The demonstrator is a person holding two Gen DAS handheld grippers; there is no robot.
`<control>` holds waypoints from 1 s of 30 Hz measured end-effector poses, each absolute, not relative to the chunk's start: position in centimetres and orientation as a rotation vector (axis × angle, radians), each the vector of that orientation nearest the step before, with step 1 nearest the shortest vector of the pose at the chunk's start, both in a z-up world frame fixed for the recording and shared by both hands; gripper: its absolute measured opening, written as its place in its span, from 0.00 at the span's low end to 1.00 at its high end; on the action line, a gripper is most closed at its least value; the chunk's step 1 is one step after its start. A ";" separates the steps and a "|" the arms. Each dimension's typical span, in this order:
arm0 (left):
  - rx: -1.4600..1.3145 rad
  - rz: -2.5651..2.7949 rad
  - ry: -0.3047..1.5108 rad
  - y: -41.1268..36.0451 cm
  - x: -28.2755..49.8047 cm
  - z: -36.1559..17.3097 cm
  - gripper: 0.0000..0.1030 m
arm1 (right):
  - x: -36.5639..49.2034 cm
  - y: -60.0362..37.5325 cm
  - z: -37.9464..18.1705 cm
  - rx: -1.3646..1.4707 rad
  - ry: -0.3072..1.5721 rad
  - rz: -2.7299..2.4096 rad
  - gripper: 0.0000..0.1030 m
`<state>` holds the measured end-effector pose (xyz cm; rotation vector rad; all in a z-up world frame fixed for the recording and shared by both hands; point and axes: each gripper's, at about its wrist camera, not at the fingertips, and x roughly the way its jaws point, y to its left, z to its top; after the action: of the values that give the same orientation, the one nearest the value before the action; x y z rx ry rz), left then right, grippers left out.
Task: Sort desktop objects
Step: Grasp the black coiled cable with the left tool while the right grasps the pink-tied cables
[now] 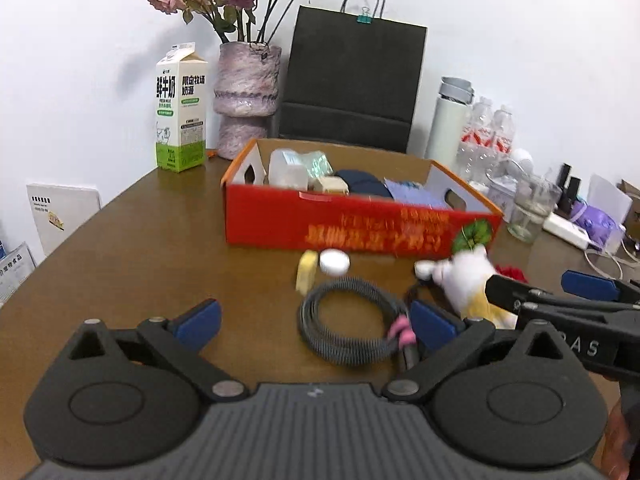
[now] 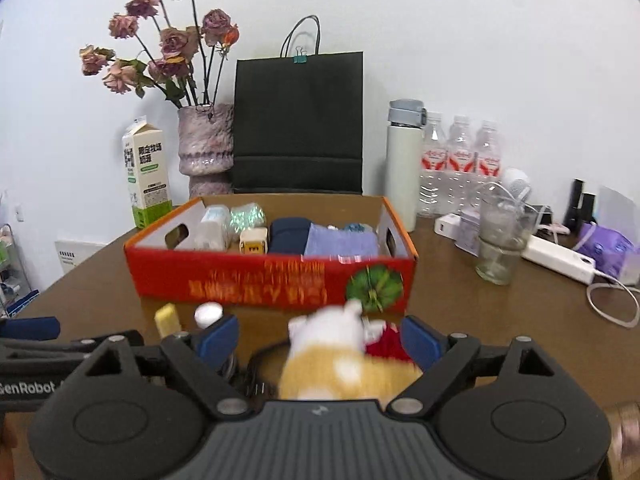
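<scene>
Two grippers share the lower part of both views. The left gripper [image 1: 316,322] stands spread wide over bare table with a coiled grey cable [image 1: 352,322] lying just inside its right finger; the pads press on nothing. The right gripper [image 2: 320,340] is also released, its blue pads apart on either side of one white-and-yellow plush toy [image 2: 340,356], touching neither side that I can tell; the toy is blurred.

One red cardboard box [image 2: 240,276] sits mid-frame, open-topped, holding roughly six items packed in a row. In front of its near wall lie one yellow block [image 1: 306,272] and one white round cap [image 1: 334,262], close together.

Three water bottles [image 2: 460,160], one white flask [image 2: 402,164], one glass jar [image 2: 500,240], one milk carton [image 2: 146,172], one vase of dried roses [image 2: 206,148] and one black paper bag [image 2: 298,120] line the far edge.

Open brown table [image 1: 120,260] spreads at the left of the left wrist view; the right side is crowded with a power strip [image 2: 560,258] and cords.
</scene>
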<state>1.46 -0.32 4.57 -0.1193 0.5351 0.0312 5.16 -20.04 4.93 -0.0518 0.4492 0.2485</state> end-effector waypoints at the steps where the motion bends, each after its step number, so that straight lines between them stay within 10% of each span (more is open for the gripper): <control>1: -0.118 0.038 0.543 -0.3 0.9 4.3 1.00 | 4.4 -20.1 4.5 -0.058 0.450 0.247 0.85; 20: -0.165 0.008 0.592 -1.2 -5.1 2.1 1.00 | -3.4 -22.3 1.5 -0.055 0.491 0.237 0.82; 25: -0.167 0.031 0.584 -0.5 -4.4 2.2 0.99 | -3.2 -22.1 1.5 -0.023 0.527 0.354 0.39; 30: -0.181 0.033 0.545 0.6 -1.9 3.1 0.93 | -1.0 -21.1 2.1 0.029 0.532 0.407 0.37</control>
<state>-1.89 0.56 3.12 -0.1807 0.5451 0.0325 -0.98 -21.08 2.06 0.0285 0.5317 0.4071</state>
